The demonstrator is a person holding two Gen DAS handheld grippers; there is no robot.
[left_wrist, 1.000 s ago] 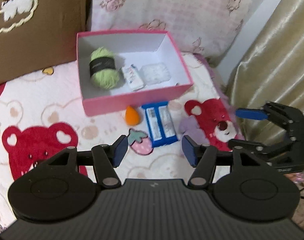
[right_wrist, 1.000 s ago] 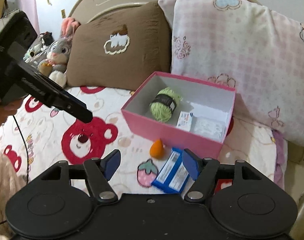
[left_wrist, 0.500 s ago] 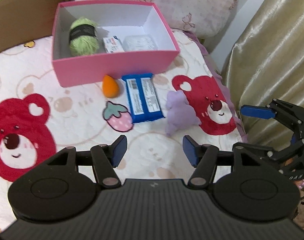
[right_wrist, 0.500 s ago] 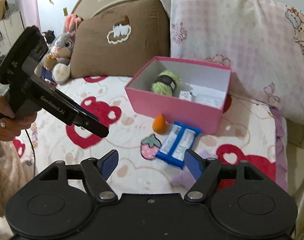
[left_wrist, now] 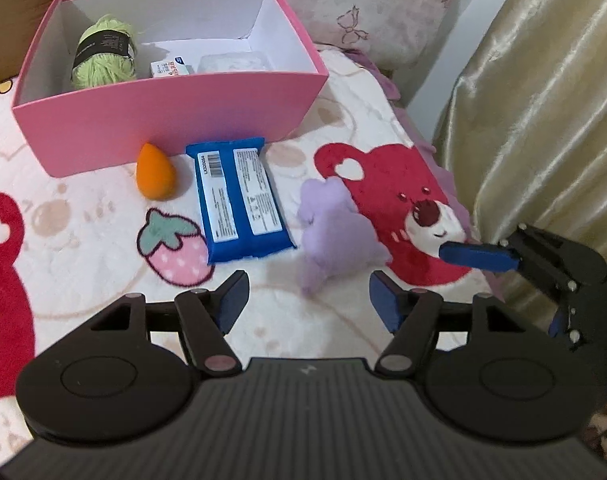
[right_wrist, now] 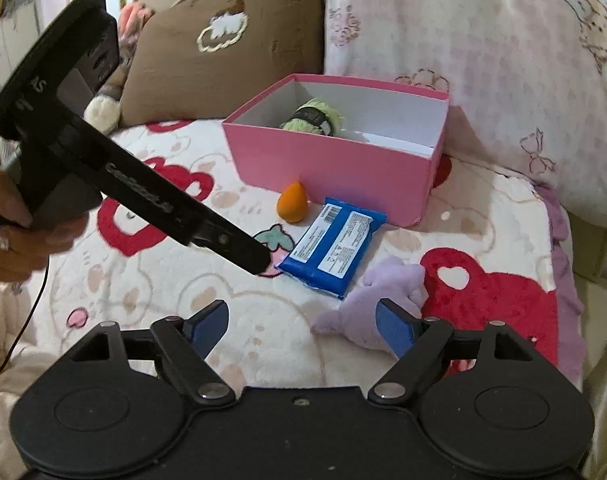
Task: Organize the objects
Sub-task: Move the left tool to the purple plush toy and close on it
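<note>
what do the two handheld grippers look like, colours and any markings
Both are matte black plastic with blue finger pads: the left gripper and right gripper share round black discs and silver pivot pins. The left one's body carries white lettering, too blurred to read, and a thin black cable.

Little is reading clearly. The left gripper (right_wrist: 263,258) is showing white lettering along its side, blurred, starting with what looks like "Gen". Its upper body is carrying a mark like "TS", seen sideways. The blue pack (left_wrist: 241,200) is showing a barcode with a sideways number beside it and two white panels of fine print, all too small to read. The small box (left_wrist: 170,68) in the pink box (left_wrist: 163,120) is bearing blue and red print, unreadable. The yarn (left_wrist: 103,54) band's print is too faint.
</note>
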